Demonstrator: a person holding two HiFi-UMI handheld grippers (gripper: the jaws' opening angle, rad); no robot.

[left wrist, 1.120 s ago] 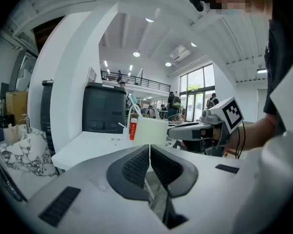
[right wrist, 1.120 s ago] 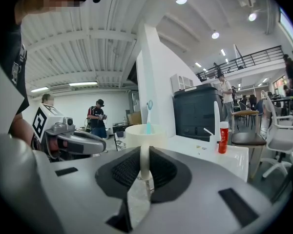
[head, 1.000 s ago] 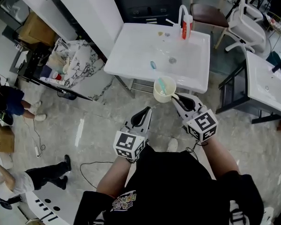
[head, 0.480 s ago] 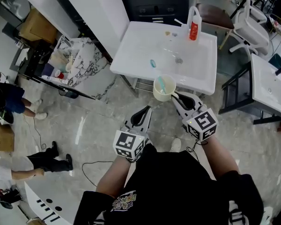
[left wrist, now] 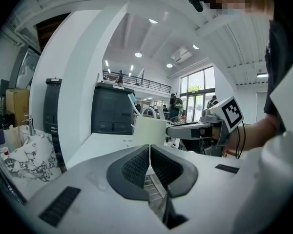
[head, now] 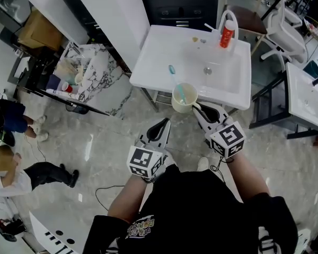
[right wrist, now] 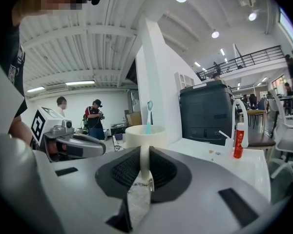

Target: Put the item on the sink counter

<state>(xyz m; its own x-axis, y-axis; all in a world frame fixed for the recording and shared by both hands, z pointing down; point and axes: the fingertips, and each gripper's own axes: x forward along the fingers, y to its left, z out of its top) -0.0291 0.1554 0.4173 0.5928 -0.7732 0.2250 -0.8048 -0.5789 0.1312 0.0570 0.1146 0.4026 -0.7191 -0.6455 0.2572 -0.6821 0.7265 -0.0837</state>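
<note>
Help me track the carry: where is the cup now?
In the head view the cup hangs at centre, held by its handle in the right gripper, at the near edge of the sink counter, with a toothbrush in it.

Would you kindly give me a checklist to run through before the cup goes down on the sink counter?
1. Right tongs grip the handle of the cream cup: ok.
2. Cup upright: ok.
3. Teal toothbrush stands inside the cup: ok.
4. Bare space ahead on the white sink counter: ok.
5. Left tongs shut, empty, clear of the cup: ok.
6. Cup high enough to clear the counter's edge: cannot tell.
</note>
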